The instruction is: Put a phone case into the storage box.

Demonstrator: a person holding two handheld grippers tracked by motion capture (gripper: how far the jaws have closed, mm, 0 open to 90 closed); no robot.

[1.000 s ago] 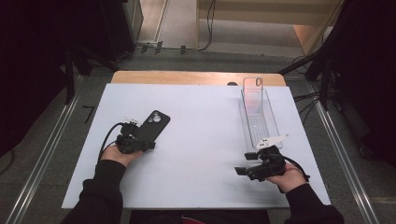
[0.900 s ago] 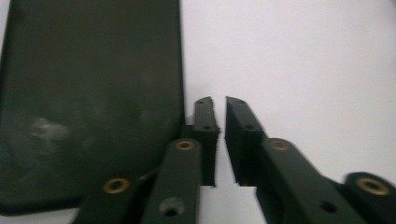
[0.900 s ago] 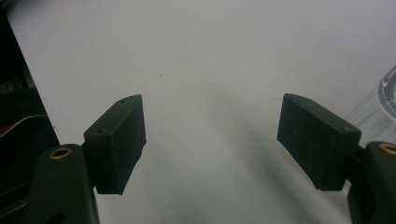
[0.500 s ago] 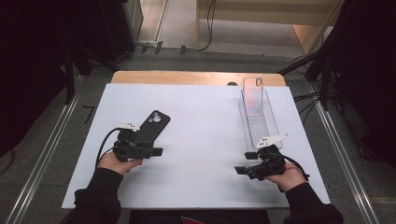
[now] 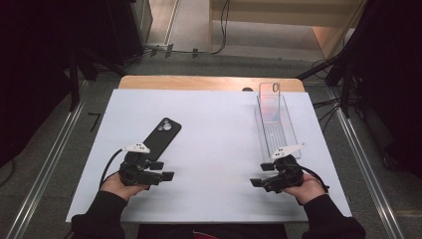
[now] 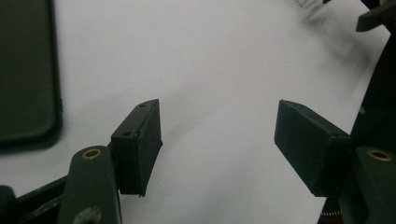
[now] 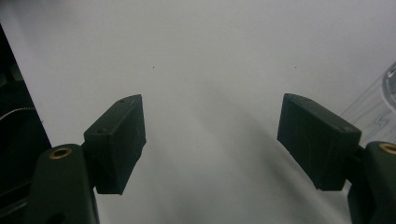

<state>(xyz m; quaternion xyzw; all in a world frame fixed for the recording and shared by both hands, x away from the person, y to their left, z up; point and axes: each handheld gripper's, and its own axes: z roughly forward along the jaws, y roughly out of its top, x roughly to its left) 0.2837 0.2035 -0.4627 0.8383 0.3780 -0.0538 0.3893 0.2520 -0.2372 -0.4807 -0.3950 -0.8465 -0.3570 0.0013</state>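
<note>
Your left claw [image 5: 166, 176] sits at the near left of the desk [image 5: 219, 124], its jaws just having been opening and now standing wide with nothing but white surface between them; the dark phone case [image 5: 161, 137] lies flat just beyond it, camera cut-out at the far end, angled so its near end points toward your hand, which looks like a set-down made so the claw could back off cleanly. In the left gripper view the case [image 6: 28, 74] lies off to the left of the jaws, apart from both pads; judge it released. Your right claw [image 5: 259, 182] rests at the near right, jaws spread and empty, aimed left across the desk; it is parked just near of the clear tray [image 5: 291, 134], likely to keep the tray's mouth reachable. A clear phone case [image 5: 270, 102] leans upright at the tray's far end, propped there so an edge can be pinched.
</note>
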